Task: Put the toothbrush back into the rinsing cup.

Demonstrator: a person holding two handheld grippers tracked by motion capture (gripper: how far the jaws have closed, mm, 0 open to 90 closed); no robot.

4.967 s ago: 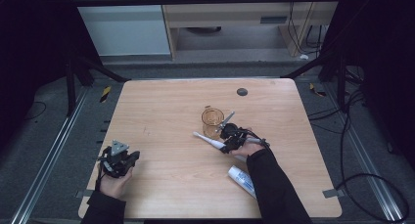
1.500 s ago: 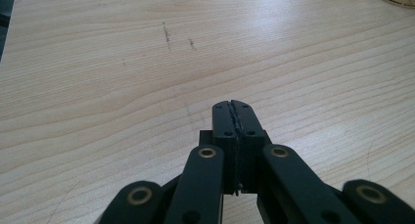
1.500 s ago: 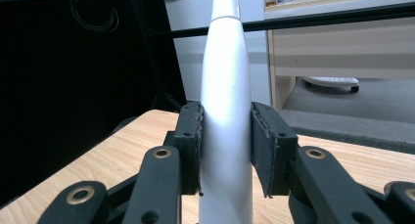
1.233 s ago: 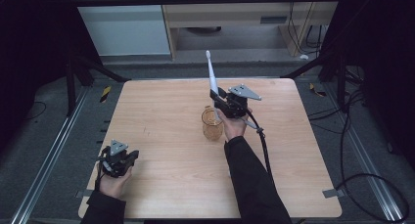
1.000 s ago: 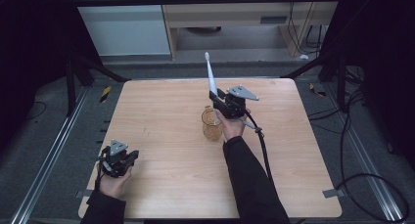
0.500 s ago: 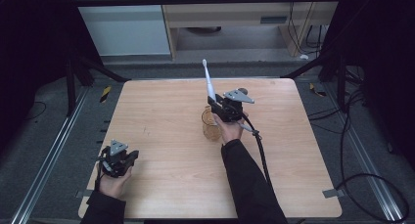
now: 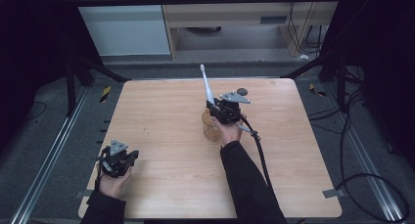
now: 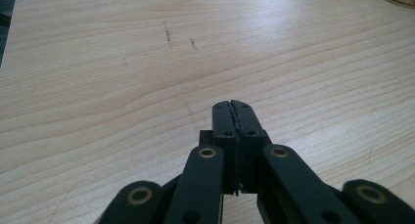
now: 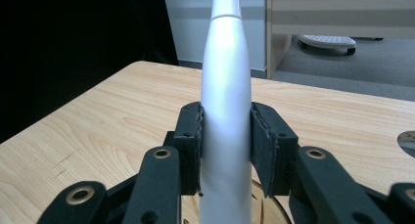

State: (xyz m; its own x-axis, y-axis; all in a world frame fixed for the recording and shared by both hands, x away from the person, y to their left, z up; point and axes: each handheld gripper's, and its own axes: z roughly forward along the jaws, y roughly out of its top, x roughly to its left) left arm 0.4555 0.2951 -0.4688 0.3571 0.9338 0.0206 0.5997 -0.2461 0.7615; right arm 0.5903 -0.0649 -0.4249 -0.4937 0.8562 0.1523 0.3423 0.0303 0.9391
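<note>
Your right gripper (image 7: 217, 108) pinches the electric toothbrush (image 7: 207, 87) — head tilted toward 11 o'clock, directly above the glass cup (image 7: 211, 126) near table ctr. Left gripper (image 7: 128, 158) rests at 7 o'clock, jaws pressed together — empty.

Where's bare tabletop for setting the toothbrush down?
Bare wood between the left gripper and the glass cup, and the near right corner of the table. Crowded only around the cup, under the right gripper holding the toothbrush.
</note>
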